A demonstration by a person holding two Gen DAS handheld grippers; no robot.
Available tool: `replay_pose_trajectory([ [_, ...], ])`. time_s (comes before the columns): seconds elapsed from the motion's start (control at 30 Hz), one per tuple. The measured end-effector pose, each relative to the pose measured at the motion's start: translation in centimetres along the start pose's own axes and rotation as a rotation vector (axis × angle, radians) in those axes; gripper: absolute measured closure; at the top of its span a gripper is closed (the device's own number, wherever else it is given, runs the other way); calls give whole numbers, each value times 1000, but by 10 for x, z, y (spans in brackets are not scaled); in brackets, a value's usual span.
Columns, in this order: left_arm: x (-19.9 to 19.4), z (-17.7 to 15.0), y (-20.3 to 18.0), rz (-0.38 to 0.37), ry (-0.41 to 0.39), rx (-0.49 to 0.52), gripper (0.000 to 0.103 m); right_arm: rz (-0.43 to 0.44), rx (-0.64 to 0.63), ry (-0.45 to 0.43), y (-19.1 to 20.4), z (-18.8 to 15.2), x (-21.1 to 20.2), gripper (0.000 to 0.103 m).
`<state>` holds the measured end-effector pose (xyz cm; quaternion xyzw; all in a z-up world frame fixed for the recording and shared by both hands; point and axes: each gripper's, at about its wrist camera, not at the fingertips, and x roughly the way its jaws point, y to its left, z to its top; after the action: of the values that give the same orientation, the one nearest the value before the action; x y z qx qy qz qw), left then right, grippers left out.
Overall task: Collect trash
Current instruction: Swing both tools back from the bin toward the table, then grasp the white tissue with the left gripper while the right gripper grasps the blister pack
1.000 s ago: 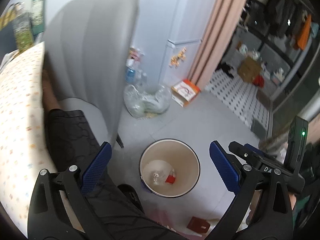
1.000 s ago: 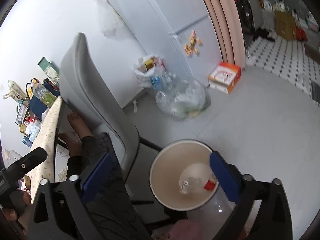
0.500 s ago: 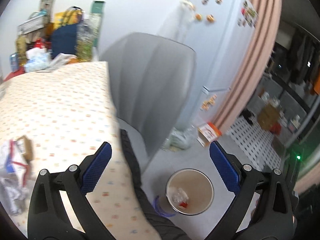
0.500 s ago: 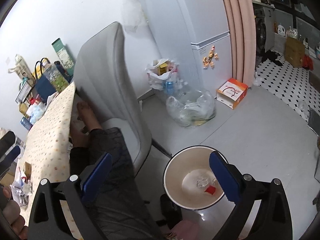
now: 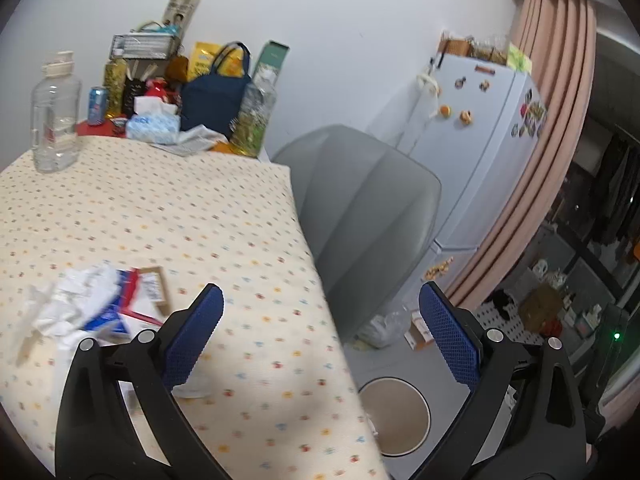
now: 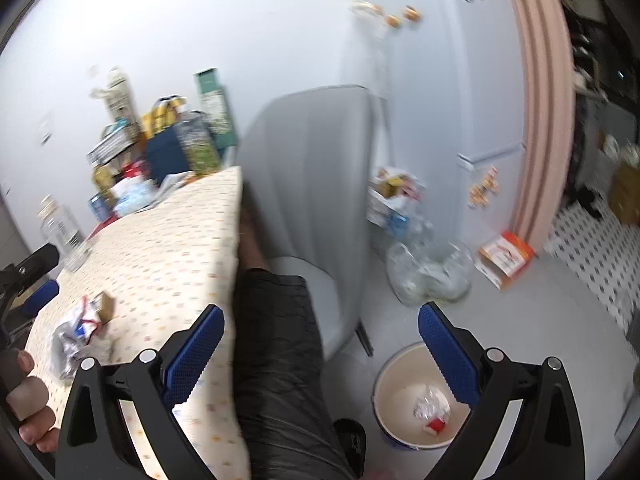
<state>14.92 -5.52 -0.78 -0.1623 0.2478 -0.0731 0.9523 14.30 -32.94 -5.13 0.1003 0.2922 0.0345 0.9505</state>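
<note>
Left wrist view: left gripper [image 5: 320, 320] is hovering over the near part of the dotted tablecloth [image 5: 180, 216], jaws spread wide, nothing between them. Trash pile [image 5: 96, 304] of crumpled white tissue and red-blue wrappers is lying on the cloth just left of the left finger [image 5: 192, 336], slightly farther. One more white scrap [image 5: 192, 388] is showing on the cloth behind that finger. Waste bin [image 5: 394, 416] is standing on the floor to the right, below the table edge, near the right finger; its contents are not readable here. Grey chair [image 5: 360, 220] is sitting beyond the table's right edge.

Right wrist view: right gripper [image 6: 320, 344] is hanging off the table's right edge, over a dark-clothed leg [image 6: 276, 344], jaws wide apart and empty. Bin [image 6: 404, 400] is lying low right, just inside the right finger, holding a crumpled wrapper [image 6: 428, 404] and a small red piece [image 6: 435, 425]. Pile [image 6: 80, 328] is sitting far left on the cloth, well apart from this gripper, near the left gripper [image 6: 40, 296].
</note>
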Motion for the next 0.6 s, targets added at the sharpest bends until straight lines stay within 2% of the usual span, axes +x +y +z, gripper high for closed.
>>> replay_pose_trajectory([
  [0.2,-28,-3,31,17,-39,6,6,69,-27,-52,44,3,-8,8],
  [0.6,-65,-6,96,74,-38,-74,6,245,-202,-67,146,-8,-9,8],
])
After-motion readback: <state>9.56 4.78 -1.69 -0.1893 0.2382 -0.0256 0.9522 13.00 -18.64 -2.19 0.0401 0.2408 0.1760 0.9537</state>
